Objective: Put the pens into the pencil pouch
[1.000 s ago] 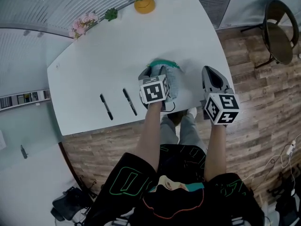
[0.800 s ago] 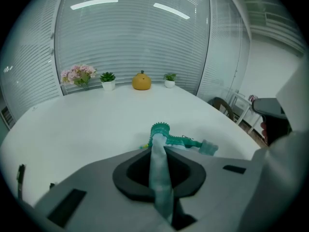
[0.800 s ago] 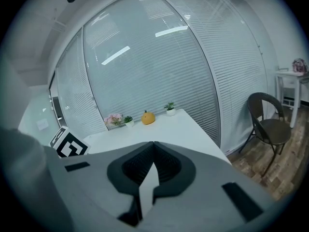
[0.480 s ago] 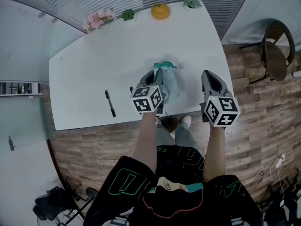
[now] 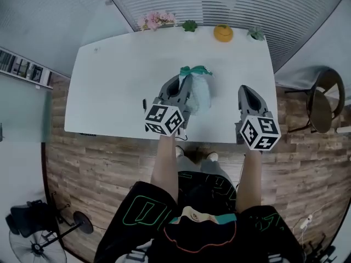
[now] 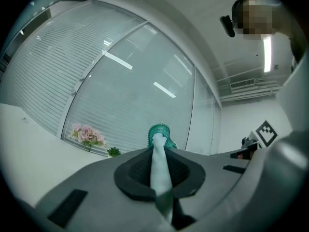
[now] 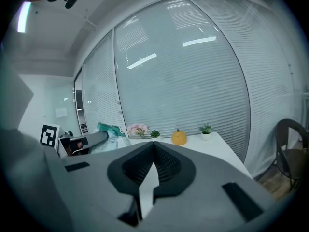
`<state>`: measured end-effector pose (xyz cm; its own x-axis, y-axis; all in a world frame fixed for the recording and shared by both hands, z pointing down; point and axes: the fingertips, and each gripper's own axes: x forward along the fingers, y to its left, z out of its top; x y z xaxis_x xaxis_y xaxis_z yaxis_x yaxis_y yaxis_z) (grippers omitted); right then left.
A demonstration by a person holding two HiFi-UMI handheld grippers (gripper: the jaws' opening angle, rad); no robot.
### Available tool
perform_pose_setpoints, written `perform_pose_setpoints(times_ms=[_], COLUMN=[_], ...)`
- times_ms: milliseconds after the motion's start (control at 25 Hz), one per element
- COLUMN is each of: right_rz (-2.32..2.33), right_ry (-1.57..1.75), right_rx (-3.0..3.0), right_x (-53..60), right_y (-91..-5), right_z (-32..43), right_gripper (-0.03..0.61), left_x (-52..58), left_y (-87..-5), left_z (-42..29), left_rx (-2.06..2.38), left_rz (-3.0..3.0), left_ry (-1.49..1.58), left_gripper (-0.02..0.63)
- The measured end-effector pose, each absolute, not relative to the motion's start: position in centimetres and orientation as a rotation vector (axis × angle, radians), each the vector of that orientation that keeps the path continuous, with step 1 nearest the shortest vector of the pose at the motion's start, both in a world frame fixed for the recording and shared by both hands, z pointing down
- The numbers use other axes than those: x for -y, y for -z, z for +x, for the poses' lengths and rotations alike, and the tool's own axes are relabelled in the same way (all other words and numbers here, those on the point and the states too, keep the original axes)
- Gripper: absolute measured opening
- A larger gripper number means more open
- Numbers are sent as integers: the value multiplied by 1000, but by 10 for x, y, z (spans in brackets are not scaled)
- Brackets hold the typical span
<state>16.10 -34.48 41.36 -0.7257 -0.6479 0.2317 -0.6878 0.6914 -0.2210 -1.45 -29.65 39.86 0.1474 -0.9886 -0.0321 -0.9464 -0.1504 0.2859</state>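
A pale teal fuzzy pencil pouch [image 5: 201, 93] with a green frilled edge hangs above the white table [image 5: 118, 70]. My left gripper [image 5: 184, 84] has just closed its jaws and is shut on the pouch's fabric. In the left gripper view a fold of the pouch [image 6: 160, 170] runs between the shut jaws of that gripper [image 6: 158, 151], green frill beyond. My right gripper [image 5: 247, 91] is to the right, shut and empty; in its own view the right gripper [image 7: 153, 146] holds nothing. One black pen [image 5: 144, 104] peeks out left of the left gripper's marker cube; the rest is hidden.
Along the table's far edge stand pink flowers [image 5: 156, 19], a small succulent [image 5: 190, 25], an orange pumpkin [image 5: 223, 33] and a potted plant [image 5: 255, 33]. A chair [image 5: 321, 106] is on the wooden floor to the right. A fan [image 5: 33, 246] sits at lower left.
My left gripper has closed on the pouch and lifted it off the table. Both grippers have risen. Two pens showed on the table before; now only part of one shows.
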Motion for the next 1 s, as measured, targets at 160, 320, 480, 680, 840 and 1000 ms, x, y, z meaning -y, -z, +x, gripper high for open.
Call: perform_pose_setpoints(times_ms=[160,320,480,680,840,1000], right_rz=[1042,980,918,784,489,167], right_ry=[-362,-285,-234,-197,-107,-25], right_rx=[2830,2897,2960,3051,3182,3259], right_x=[346,345,342,323,291,257], right_y=[-385,-357,-336,-315,-296,-281], right_z=[130,101,75,39,2,-23], right_gripper=[0,0,0,0,0,0], left_x=[280,259,236,202,187,183], left_y=[-362,-329,-306,-287,-282,-281], left_z=[-37,-52,-61,-74,-83,-86], left_rx=[1903,1839,1738,1618,1550,1505], left_rz=[2311,2430,2540,2630,2678,2709], left_ry=[440,560,672,798,838,825], left_gripper=[20,21,21,25,25,27])
